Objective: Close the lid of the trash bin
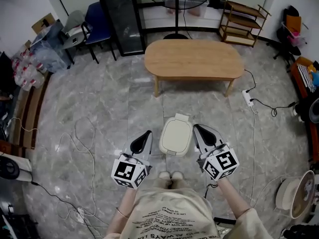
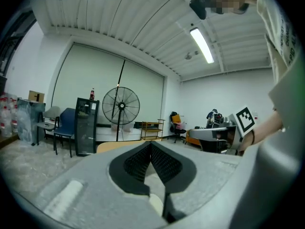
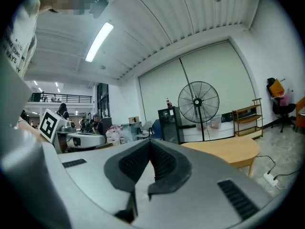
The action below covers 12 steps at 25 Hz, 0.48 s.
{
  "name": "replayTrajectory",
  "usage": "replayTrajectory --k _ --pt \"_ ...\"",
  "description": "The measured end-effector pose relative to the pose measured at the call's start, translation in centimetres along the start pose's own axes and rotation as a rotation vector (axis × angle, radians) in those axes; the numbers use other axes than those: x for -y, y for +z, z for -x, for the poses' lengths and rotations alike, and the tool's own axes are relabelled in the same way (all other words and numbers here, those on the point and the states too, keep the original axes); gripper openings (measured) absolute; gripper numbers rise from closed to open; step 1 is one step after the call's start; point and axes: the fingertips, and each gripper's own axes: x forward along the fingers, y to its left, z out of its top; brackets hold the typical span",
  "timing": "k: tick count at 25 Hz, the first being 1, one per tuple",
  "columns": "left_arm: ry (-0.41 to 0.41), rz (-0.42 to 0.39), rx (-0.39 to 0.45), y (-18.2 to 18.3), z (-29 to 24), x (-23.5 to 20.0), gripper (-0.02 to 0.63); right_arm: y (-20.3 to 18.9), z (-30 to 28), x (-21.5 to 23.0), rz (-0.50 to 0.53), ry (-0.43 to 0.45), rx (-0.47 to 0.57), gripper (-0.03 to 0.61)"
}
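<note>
A small cream trash bin [image 1: 176, 135] stands on the marble floor in front of the person's feet, its lid lying flat down over it. My left gripper [image 1: 147, 134] hangs just left of the bin, raised off the floor, jaws shut with nothing between them. On the bin's right, my right gripper [image 1: 197, 128] is held at about the same height, also shut and empty. In the left gripper view the left gripper [image 2: 151, 143] points nearly level across the room, and the bin is out of sight. The right gripper [image 3: 150, 142] likewise looks level in the right gripper view.
An oval wooden table [image 1: 193, 59] stands beyond the bin. Cables [image 1: 79, 148] trail over the floor at left, and a power strip [image 1: 247, 97] with its cord lies at right. A big floor fan [image 1: 175, 9], a black cabinet [image 1: 122, 19] and a wooden shelf [image 1: 242, 21] line the far wall.
</note>
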Motion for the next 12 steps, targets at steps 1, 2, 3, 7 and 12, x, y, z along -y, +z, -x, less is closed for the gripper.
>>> replayTrajectory --k 1,2,3,7,12 --pt "0.003 -0.005 0.012 0.5 0.1 -0.1 0.023 0.5 0.2 0.1 0.001 -0.001 0.013 0.005" --pt "0.007 -0.010 0.022 0.9 0.2 -0.2 0.023 1.0 0.3 0.1 0.001 -0.003 0.026 0.005" --pt "0.012 -0.015 0.031 1.2 0.3 -0.3 0.023 1.4 0.6 0.2 -0.001 -0.006 0.038 0.005" --pt "0.034 -0.026 0.071 2.7 0.8 -1.0 0.023 3.4 1.2 0.8 -0.007 -0.016 0.095 0.005" --pt "0.067 -0.047 0.110 3.9 1.4 -1.9 0.023 5.1 2.1 1.6 0.005 -0.029 0.153 0.005"
